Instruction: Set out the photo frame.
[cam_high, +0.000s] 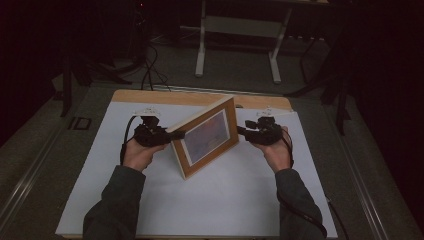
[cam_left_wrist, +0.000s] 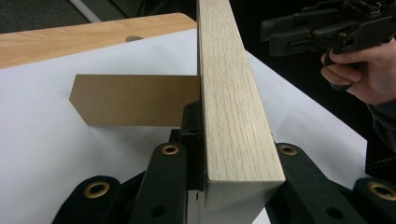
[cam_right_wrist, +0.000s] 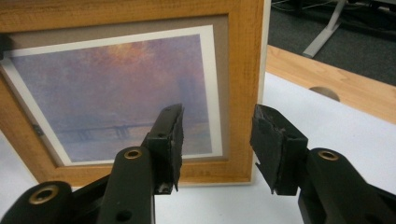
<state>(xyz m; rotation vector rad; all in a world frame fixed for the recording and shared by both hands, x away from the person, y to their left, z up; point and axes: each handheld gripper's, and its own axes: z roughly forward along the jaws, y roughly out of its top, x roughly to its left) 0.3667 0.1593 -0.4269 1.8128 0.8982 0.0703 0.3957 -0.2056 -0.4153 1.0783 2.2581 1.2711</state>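
Note:
A wooden picture frame (cam_high: 207, 137) with a hazy purple and orange print (cam_right_wrist: 116, 88) stands tilted on the white sheet (cam_high: 225, 200). My left gripper (cam_high: 176, 134) is shut on the frame's pale side edge (cam_left_wrist: 233, 107), one jaw on each face. Behind the frame its brown back stand (cam_left_wrist: 130, 100) rests on the sheet. My right gripper (cam_high: 242, 131) hovers just off the frame's other side edge, apart from it. In the right gripper view the right gripper (cam_right_wrist: 217, 144) is open, its jaws straddling the line of the frame's lower corner (cam_right_wrist: 243, 158) without touching.
The white sheet covers a wooden table (cam_high: 150, 97) with a round hole (cam_right_wrist: 325, 92) near its far edge. Beyond it are dark floor, cables (cam_high: 147, 70) and a white desk base (cam_high: 240, 30). The right gripper (cam_left_wrist: 322, 28) also appears in the left gripper view.

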